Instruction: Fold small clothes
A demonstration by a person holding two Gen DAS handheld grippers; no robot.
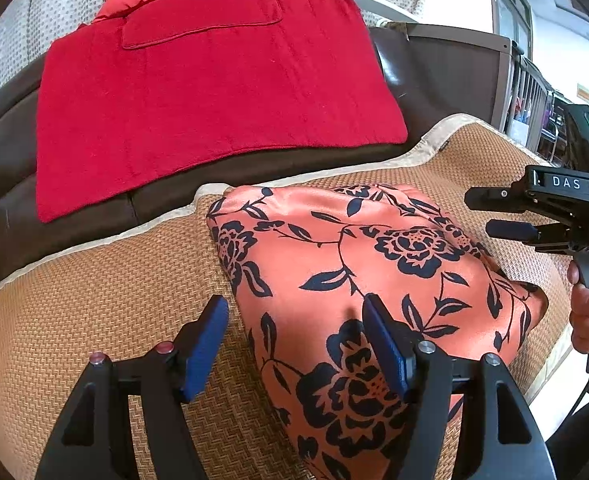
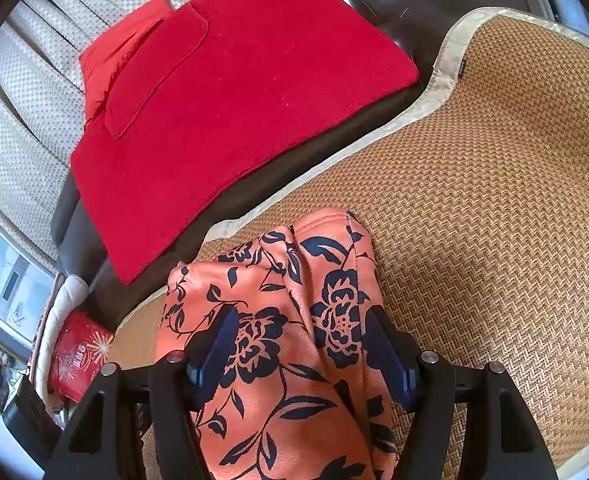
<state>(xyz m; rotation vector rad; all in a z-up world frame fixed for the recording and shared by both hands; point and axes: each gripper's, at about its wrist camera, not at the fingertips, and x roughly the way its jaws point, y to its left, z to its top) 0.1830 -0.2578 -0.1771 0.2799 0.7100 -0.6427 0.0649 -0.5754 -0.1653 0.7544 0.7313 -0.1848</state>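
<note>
floral satin garment on woven mat | light, limp, slippery, likely | grip hem corners | left gripper open, straddling garment's edge | right gripper open over garment

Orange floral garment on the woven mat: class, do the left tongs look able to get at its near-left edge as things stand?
Probably yes. The left tongs stand open right over the orange floral garment, one pad over the cloth, the other over bare woven mat. Nothing lies between them and that edge.
</note>
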